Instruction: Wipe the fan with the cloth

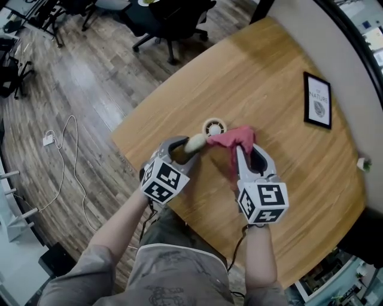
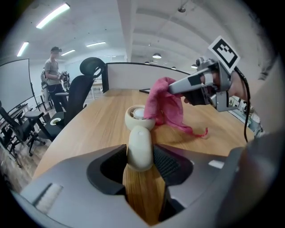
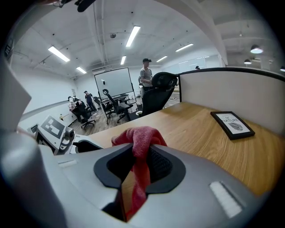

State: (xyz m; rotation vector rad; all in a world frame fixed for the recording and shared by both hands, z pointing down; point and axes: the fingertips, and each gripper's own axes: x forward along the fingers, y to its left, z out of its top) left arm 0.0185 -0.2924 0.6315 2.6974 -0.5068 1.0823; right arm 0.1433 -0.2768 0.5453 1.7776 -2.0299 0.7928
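A small cream hand-held fan lies on the wooden table [image 1: 299, 173], its round head [image 1: 213, 127] pointing away from me. My left gripper [image 1: 190, 147] is shut on the fan's handle [image 2: 140, 149], which fills the gap between the pads. The fan head [image 2: 139, 116] sits just beyond the jaws. My right gripper [image 1: 245, 147] is shut on a red cloth [image 1: 230, 140]. The cloth [image 2: 167, 104] drapes against the right side of the fan head, with its tail on the table. In the right gripper view the cloth [image 3: 140, 138] bunches above the jaws and hides the fan.
A black-framed picture [image 1: 317, 100] lies on the table at the far right. The table's left edge runs just left of my left gripper. An office chair [image 1: 170, 18] stands beyond the table, and a white cable [image 1: 66, 161] lies on the floor. People stand far off in the room.
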